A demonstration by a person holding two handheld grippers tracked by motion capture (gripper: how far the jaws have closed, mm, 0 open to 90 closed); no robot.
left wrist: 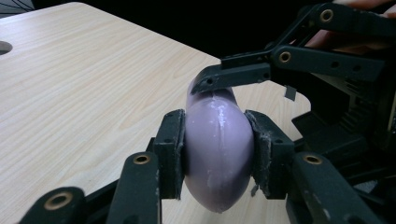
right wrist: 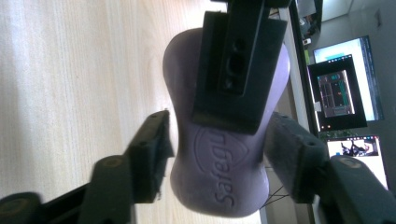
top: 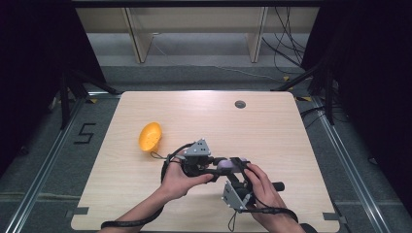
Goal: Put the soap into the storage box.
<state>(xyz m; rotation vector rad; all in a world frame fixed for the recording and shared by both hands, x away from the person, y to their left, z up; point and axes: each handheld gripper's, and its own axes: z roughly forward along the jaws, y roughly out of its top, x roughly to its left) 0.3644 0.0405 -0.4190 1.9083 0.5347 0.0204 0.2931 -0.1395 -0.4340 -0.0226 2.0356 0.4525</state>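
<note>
Item: soap (left wrist: 219,154), one bar, mauve, waisted in the middle with rounded ends, a raised seam along its edge and a moulded crest with lettering on its face. It is held in the air just above the surface (top: 272,131), near its front edge, between the two claws.

Left claw (top: 217,164): pressed onto the soap's two broad faces at one end, pads flat against it, as the left gripper view shows.

Right claw (top: 238,165): at the soap's other end. In the right gripper view (right wrist: 219,154) one pad looks to touch the soap's flank, while a sliver of surface shows between the other pad and the bar; whether it grips cannot be told.

Handling, by judgement: light, hard and stiff, with a smooth waxy skin likely to slip under a point grip. The seam and lettering could scar under heavy pressure. The waist is the best hold, since the swelling ends stop it sliding out; flat faces suit the pads better than the curved edges.

Beyond the soap: an orange bowl (top: 150,136) lies tipped on its side, left of the soap and farther back, well apart from it. Farther still, a grey grommet (top: 240,104) is set in the surface near its far edge.
</note>
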